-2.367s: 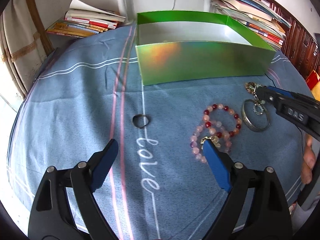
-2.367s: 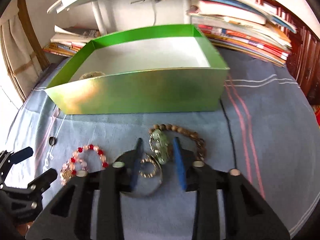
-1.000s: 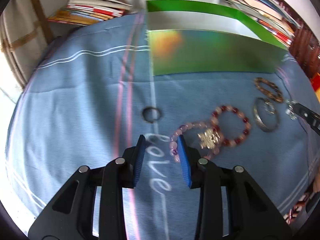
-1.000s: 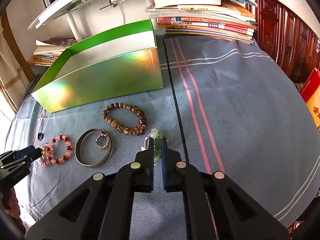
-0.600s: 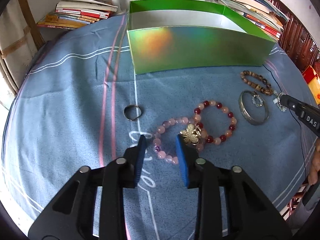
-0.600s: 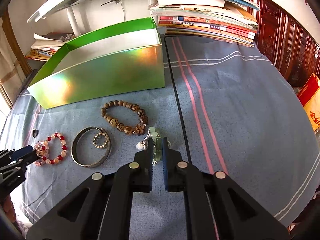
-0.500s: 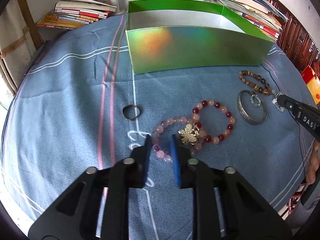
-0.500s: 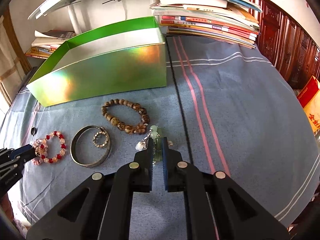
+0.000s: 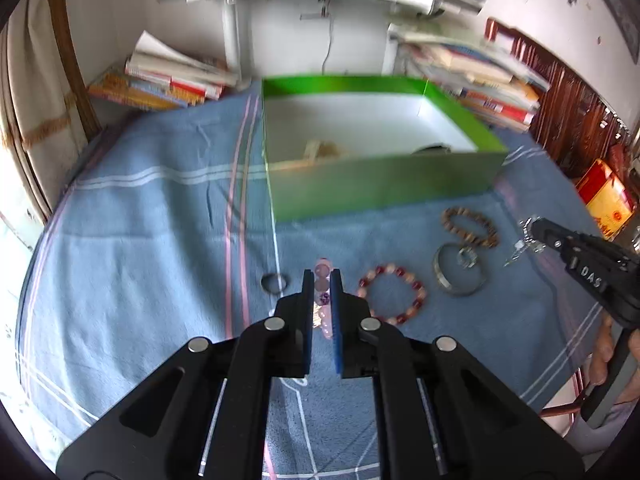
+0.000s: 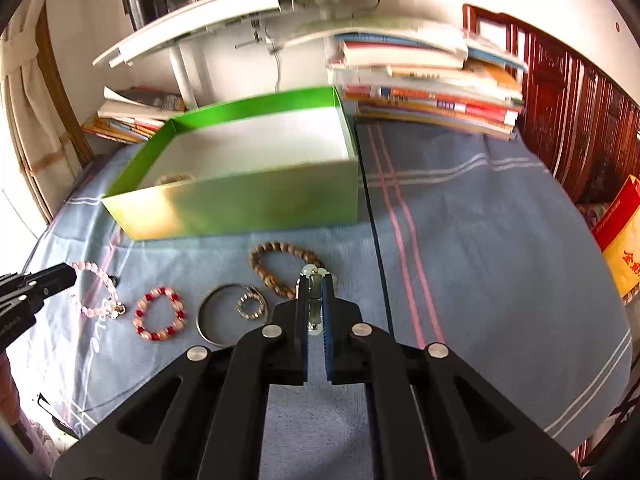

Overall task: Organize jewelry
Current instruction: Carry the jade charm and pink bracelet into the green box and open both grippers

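The left tool [image 9: 321,276] has just closed its blue pads on the pale pink round-bead bracelet [image 10: 96,288], which hangs from the pinch with its gold flower charm trailing low, just above the blue striped cloth of the bench [image 9: 140,220]. The right tool [image 10: 315,280] is narrow too, clamped on a pale green stone pendant with silver fittings [image 10: 314,300].

Both loads look meant for the shiny green open cardboard box [image 9: 380,188], which stands ahead of both tools. To do this carry well, I would raise each tool until the dangling part clears the near wall of the box, since a hanging loop or charm could catch on that rim. Move smoothly; the bracelet is gripped by only a bead or two and may swing or slip.

Release only once over the white floor of the box, low enough not to bounce. Below and right of the left tool, the red-and-peach bead bracelet [image 9: 394,294], the silver metal bangle [image 9: 458,276] and the brown wooden-bead bracelet [image 9: 470,226] lie untouched on the cloth.
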Action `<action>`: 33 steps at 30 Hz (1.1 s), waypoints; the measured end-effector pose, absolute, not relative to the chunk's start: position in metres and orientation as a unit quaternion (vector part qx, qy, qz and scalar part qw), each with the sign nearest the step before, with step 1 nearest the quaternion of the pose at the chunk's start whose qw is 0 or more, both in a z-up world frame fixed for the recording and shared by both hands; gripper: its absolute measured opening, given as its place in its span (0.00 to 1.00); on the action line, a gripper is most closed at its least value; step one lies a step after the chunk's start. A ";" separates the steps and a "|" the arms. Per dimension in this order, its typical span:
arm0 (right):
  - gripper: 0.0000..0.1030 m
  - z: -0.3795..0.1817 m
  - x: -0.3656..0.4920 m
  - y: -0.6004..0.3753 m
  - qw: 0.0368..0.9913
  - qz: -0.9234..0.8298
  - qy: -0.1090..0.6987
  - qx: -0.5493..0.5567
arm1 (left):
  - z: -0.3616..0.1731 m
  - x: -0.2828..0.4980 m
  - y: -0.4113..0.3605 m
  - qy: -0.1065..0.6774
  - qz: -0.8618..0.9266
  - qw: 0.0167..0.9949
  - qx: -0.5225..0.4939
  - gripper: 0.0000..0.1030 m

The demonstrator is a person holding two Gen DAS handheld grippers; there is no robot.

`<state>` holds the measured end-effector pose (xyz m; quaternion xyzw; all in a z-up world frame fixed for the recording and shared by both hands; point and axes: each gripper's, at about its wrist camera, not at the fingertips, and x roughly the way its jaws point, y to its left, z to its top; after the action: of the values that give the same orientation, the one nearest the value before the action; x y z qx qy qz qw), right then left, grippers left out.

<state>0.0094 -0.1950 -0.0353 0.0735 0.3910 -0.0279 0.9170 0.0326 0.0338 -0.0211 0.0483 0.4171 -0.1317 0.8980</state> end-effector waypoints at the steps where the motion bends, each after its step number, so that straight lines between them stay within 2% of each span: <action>1: 0.06 -0.033 0.010 -0.195 0.918 -0.027 0.388 0.073 | -0.017 0.032 0.034 0.411 -0.133 0.900 0.049 0.08; 11: 0.06 -0.036 0.018 -0.177 0.916 -0.009 0.398 0.056 | -0.015 0.038 0.028 0.420 -0.138 0.895 0.052 0.08; 20: 0.06 0.053 0.043 -0.175 0.957 0.003 0.289 0.037 | 0.054 0.070 0.022 0.342 -0.136 0.928 0.053 0.08; 23: 0.06 0.068 0.066 -0.181 0.961 -0.009 0.275 0.041 | 0.069 0.094 0.018 0.327 -0.136 0.934 0.042 0.08; 26: 0.06 0.060 0.095 -0.181 0.956 -0.014 0.291 0.044 | 0.064 0.129 0.012 0.333 -0.121 0.934 0.039 0.08; 33: 0.06 0.003 0.147 -0.170 0.932 -0.001 0.357 0.060 | 0.016 0.180 -0.002 0.373 -0.087 0.922 0.063 0.08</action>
<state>0.1470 -0.1704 0.0030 0.0605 0.3567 -0.0010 0.9322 0.1801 -0.0016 0.0157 0.0625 0.3726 -0.0869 0.9218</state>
